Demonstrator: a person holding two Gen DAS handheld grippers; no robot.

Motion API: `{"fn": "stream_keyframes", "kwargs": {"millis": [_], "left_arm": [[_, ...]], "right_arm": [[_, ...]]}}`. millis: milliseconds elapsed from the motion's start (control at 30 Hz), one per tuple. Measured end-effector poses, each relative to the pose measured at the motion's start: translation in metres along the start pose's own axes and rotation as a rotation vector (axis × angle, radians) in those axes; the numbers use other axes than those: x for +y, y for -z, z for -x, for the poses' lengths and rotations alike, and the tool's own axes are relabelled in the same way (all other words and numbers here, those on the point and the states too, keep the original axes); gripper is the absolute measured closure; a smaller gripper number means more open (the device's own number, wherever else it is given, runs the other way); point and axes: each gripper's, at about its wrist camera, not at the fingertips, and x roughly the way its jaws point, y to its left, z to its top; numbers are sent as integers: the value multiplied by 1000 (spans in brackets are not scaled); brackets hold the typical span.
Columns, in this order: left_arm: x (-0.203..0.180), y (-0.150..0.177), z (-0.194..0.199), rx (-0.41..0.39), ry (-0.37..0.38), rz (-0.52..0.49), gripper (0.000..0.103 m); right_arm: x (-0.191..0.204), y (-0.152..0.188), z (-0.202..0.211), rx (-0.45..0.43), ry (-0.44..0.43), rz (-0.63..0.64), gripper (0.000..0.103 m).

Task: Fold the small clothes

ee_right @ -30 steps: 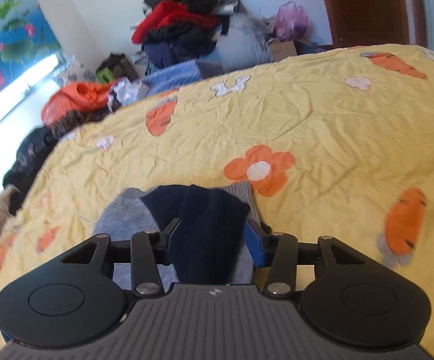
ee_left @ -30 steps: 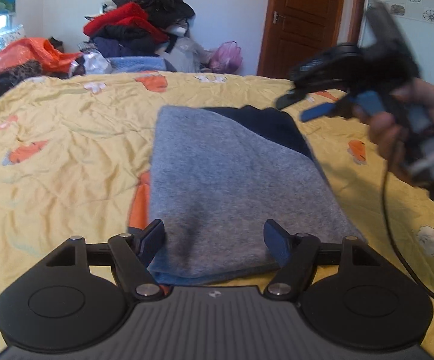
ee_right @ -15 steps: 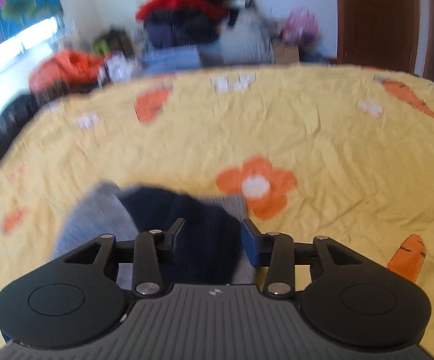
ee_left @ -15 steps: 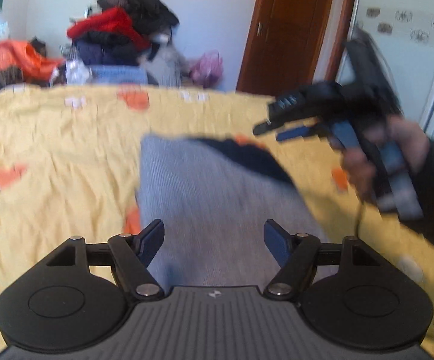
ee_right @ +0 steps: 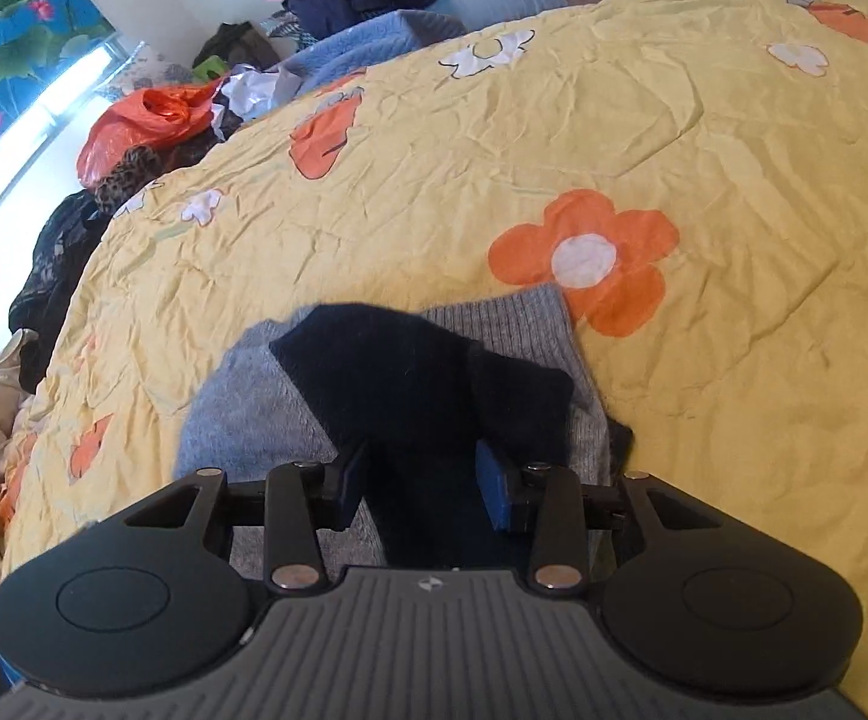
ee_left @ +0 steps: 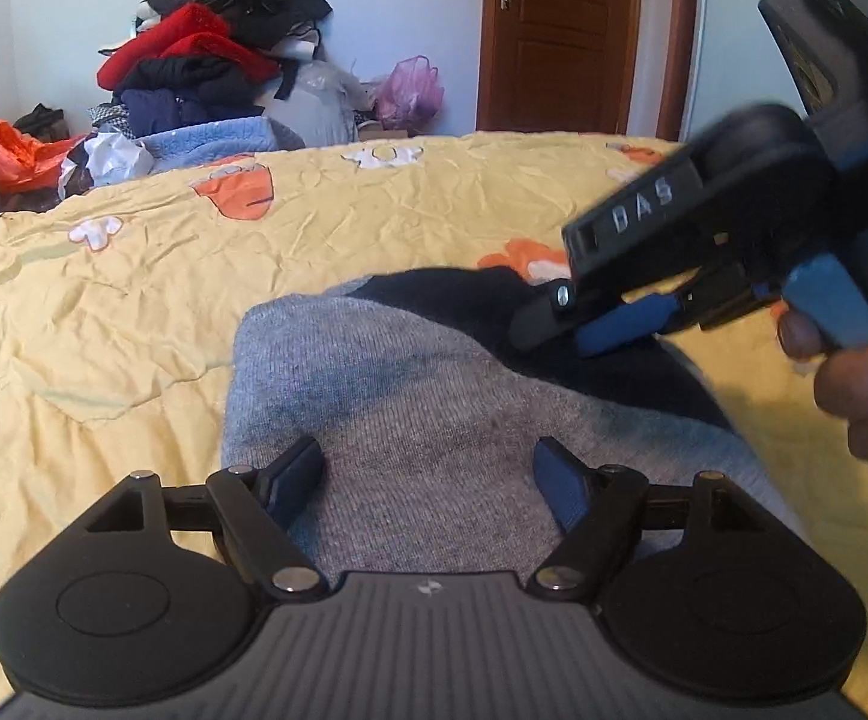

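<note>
A folded grey knit garment with a navy part lies on the yellow flowered bedspread. My left gripper is open, its fingers spread over the grey fabric near its front end. My right gripper is open over the navy part; the fabric lies between its fingers, which do not pinch it. In the left wrist view the right gripper hovers just above the navy fabric at the far right of the garment, held by a hand.
A pile of clothes and an orange plastic bag lie beyond the bed's far edge. A wooden door stands at the back. More clothes lie at the bed's left side.
Both grippers moved closer over the garment. The right gripper came down toward the navy part and its fingers narrowed a little. The left gripper stayed open.
</note>
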Motion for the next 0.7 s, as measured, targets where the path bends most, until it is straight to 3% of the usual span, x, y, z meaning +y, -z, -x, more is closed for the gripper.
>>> {"fn": "stream_keyframes", "kwargs": {"millis": [67, 133, 267, 367, 467, 500, 600, 700], "left_arm": [[-2, 6, 20, -45, -3, 12, 25], [-10, 17, 38, -61, 10, 2, 25], [-24, 41, 40, -25, 18, -52, 25], [-26, 50, 35, -16, 8, -45, 24], [-23, 52, 32, -19, 21, -14, 24], [-22, 52, 32, -17, 25, -9, 24], [-18, 52, 34, -22, 44, -7, 24], [-8, 48, 47, -28, 65, 51, 24]], "right_arm": [[14, -7, 20, -61, -45, 30, 56], [33, -14, 29, -68, -143, 53, 53], [79, -25, -5, 80, -305, 106, 43], [102, -28, -51, 182, -291, 120, 44], [104, -28, -93, 220, -143, 119, 49], [103, -29, -99, 210, -144, 114, 49], [104, -28, -97, 219, -133, 108, 48], [100, -21, -70, 158, -137, 129, 47]]}}
